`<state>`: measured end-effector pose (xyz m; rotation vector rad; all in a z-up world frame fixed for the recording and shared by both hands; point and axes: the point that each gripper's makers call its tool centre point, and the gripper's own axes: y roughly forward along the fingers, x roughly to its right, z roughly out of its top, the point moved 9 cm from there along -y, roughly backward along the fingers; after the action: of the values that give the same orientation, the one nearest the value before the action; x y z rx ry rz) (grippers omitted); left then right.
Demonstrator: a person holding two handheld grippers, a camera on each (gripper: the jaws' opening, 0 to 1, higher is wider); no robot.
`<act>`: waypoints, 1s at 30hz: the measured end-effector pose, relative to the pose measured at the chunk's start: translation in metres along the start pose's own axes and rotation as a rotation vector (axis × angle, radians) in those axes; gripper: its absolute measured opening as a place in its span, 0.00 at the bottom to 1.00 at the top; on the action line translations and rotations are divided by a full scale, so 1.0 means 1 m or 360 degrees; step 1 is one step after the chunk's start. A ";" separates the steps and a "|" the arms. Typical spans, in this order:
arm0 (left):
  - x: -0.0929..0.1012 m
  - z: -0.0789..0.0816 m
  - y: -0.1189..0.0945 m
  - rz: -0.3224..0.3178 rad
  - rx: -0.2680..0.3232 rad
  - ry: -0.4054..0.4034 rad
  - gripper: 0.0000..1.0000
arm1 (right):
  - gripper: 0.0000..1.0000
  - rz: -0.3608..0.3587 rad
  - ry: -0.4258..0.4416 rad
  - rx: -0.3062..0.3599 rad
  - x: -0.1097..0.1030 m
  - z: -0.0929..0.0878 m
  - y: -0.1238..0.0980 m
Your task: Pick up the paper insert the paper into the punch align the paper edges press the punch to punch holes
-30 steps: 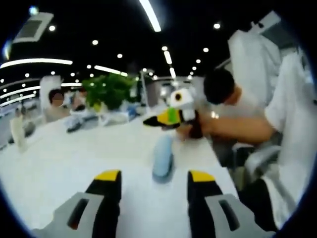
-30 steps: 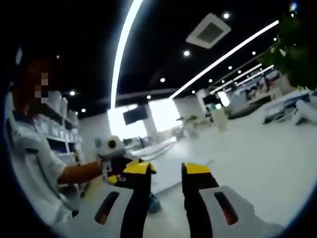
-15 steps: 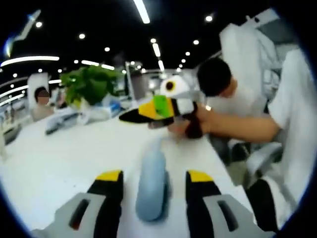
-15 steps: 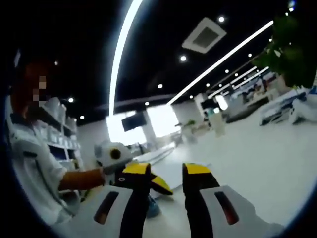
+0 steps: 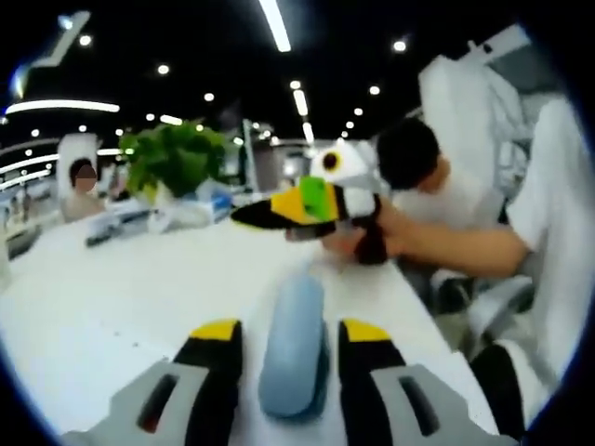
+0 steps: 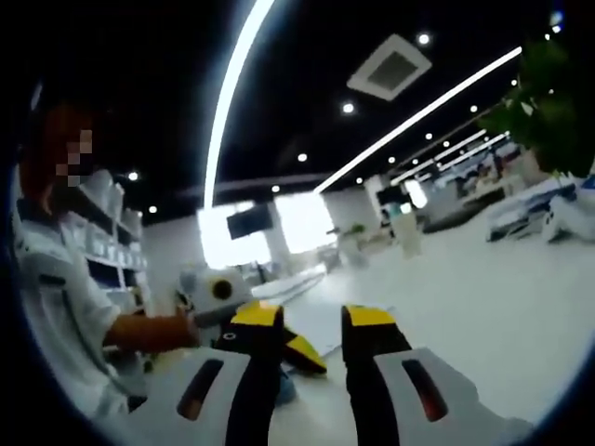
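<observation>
Punch [image 5: 296, 348], pale blue and rounded, is lying on the white table [image 5: 121, 297], sitting directly between the yellow-tipped jaws of the left gripper [image 5: 290, 333]. Jaws are flanking the punch closely on both sides; contact cannot be confirmed through the blur. Right gripper [image 5: 256, 216] is showing in the left gripper view as a black-and-yellow beak with a green patch, held by a hand [image 5: 367, 240] above the far end of the punch. In the right gripper view, the right gripper [image 6: 311, 318] is holding its jaws spread with nothing between them, hovering over the table [image 6: 483, 297]; the left gripper [image 6: 302, 351] is poking in low beside them. Green plant [image 5: 175, 160] is standing at the far side of the table.
</observation>
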<state>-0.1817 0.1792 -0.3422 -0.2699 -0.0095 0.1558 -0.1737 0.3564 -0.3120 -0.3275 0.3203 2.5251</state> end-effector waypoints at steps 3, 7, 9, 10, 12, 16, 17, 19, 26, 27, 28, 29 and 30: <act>0.000 0.000 0.000 0.0037 0.0012 0.0019 0.41 | 0.28 -0.0003 -0.0020 -0.0008 -0.001 0.000 0.000; 0.002 0.000 0.001 0.0040 0.0011 0.0031 0.36 | 0.28 -0.0009 -0.0034 -0.0019 0.000 -0.001 0.000; 0.002 0.000 0.001 0.0032 0.0016 0.0024 0.34 | 0.28 -0.0010 -0.0045 -0.0031 0.000 -0.001 0.001; 0.002 0.000 0.001 0.0033 0.0017 0.0021 0.32 | 0.28 -0.0013 -0.0051 -0.0038 0.000 -0.001 0.001; 0.002 0.001 0.001 0.0032 0.0023 0.0015 0.30 | 0.28 -0.0017 -0.0062 -0.0047 0.000 -0.002 0.001; 0.002 0.001 0.001 0.0030 0.0024 0.0017 0.30 | 0.28 -0.0017 -0.0065 -0.0045 0.001 -0.001 0.000; 0.002 0.001 0.001 0.0030 0.0024 0.0015 0.30 | 0.28 -0.0018 -0.0065 -0.0039 0.000 -0.001 0.000; 0.002 0.001 0.001 0.0028 0.0026 0.0017 0.29 | 0.28 -0.0030 -0.0086 0.0004 -0.001 0.002 -0.002; 0.001 0.000 0.002 0.0031 0.0031 0.0009 0.27 | 0.13 -0.0163 -0.0100 0.0084 -0.014 0.007 -0.001; 0.001 0.000 0.002 0.0031 0.0031 0.0009 0.27 | 0.10 -0.0191 -0.0117 0.0079 -0.017 0.007 0.001; 0.001 0.000 0.002 0.0031 0.0031 0.0010 0.27 | 0.08 -0.0257 -0.0139 0.0058 -0.026 0.006 0.008; 0.001 0.000 0.002 0.0031 0.0031 0.0010 0.27 | 0.06 -0.0258 -0.0142 0.0044 -0.031 0.006 0.012; 0.001 0.000 0.002 0.0031 0.0032 0.0010 0.27 | 0.06 -0.0303 -0.0135 0.0018 -0.036 0.006 0.016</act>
<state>-0.1807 0.1811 -0.3423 -0.2507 0.0011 0.1741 -0.1547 0.3271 -0.2933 -0.2337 0.2571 2.3419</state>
